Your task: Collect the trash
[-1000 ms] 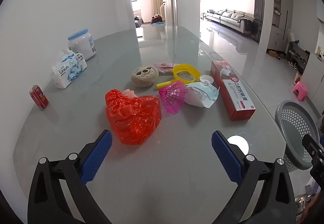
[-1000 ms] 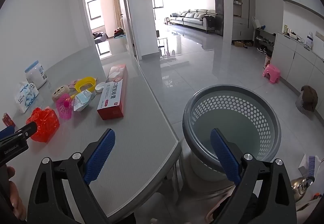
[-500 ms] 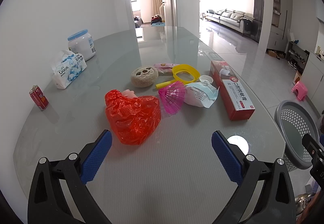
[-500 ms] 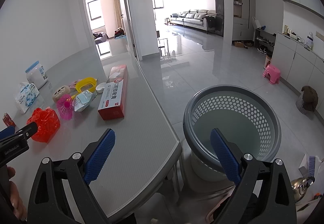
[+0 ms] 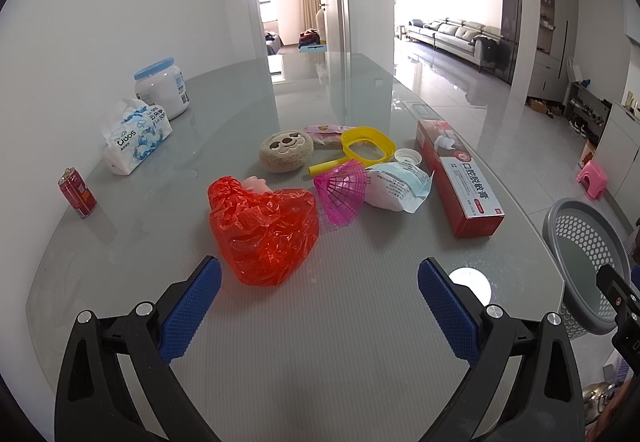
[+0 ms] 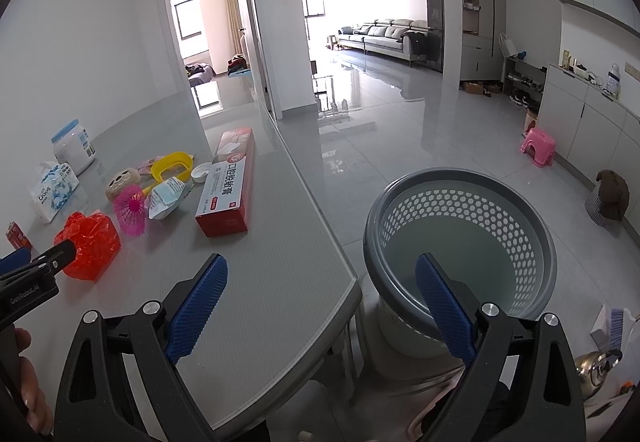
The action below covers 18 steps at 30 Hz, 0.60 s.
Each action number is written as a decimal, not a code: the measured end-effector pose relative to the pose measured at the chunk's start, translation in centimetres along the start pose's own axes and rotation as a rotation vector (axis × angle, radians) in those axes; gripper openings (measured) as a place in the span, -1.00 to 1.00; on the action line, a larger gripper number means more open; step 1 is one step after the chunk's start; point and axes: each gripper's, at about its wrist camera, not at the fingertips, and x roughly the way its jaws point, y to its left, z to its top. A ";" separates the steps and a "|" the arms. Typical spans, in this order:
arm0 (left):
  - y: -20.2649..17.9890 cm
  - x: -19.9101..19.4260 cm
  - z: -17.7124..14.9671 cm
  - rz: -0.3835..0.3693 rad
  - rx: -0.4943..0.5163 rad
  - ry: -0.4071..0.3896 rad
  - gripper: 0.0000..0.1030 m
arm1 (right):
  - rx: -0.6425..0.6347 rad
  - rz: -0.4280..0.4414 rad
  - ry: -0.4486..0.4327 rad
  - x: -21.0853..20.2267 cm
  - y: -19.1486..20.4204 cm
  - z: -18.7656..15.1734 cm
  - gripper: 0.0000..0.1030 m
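Hovering the wide-open, empty left gripper (image 5: 318, 292) over the desk (image 5: 320, 362) facing the red bag (image 5: 264, 230) at 11 o'clock, keeping the equally open, empty right gripper (image 6: 320, 292) above the basket (image 6: 464, 242) for dropping.

The surface (image 5: 352, 342) is grey and finely ribbed, glossy towards twelve o'clock. The red bag (image 5: 266, 232) is thin, crinkled, shiny plastic. The pink basket (image 5: 344, 194) is translucent plastic mesh, the red box (image 5: 460, 178) glossy card. The grey bin (image 6: 468, 242) is matt perforated plastic. The floor (image 6: 400, 122) is polished and mirror-bright.
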 end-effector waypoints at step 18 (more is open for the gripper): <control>0.0 -0.3 0.4 0.001 0.001 -0.001 0.88 | 0.000 -0.001 0.001 0.0 0.0 0.0 0.76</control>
